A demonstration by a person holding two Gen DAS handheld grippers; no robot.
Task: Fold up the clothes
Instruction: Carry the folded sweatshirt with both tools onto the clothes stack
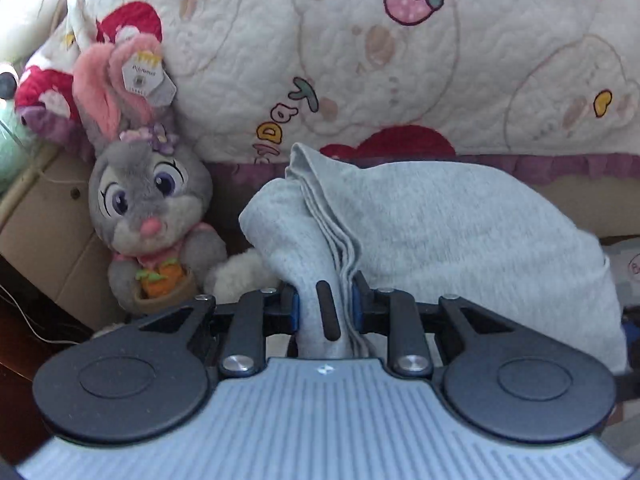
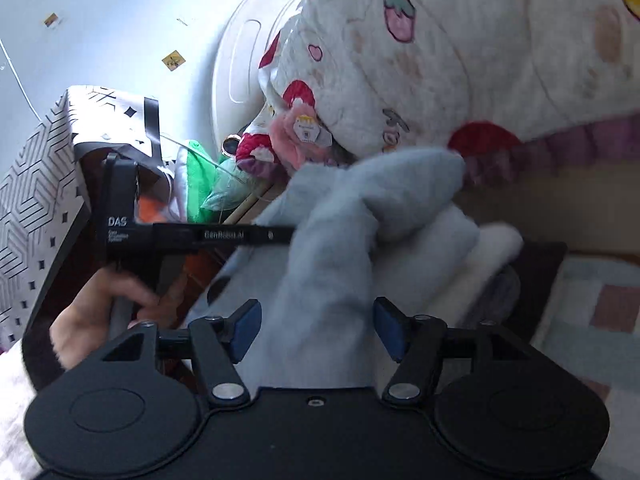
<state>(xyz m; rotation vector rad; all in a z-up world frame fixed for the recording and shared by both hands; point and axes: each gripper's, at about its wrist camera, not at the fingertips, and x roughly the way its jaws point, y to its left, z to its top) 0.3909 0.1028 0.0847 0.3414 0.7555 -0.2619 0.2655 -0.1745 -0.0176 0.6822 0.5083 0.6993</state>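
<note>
Grey soft cotton garment (image 1: 460, 224) hangs bunched, its layered edge pinched tight in the left gripper (image 1: 326, 312); the right gripper (image 2: 316, 328), at 3 o'clock, has jaws wide apart, so folding looks unfinished.

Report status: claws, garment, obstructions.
Left claw shut on grey garment. Right claw open, garment between pads, unpinched. Plush rabbit close left.

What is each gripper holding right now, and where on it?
Left gripper: jaws shut on the grey knit garment, at its bunched layered edge. Right gripper: jaws open, gripping nothing.
</note>
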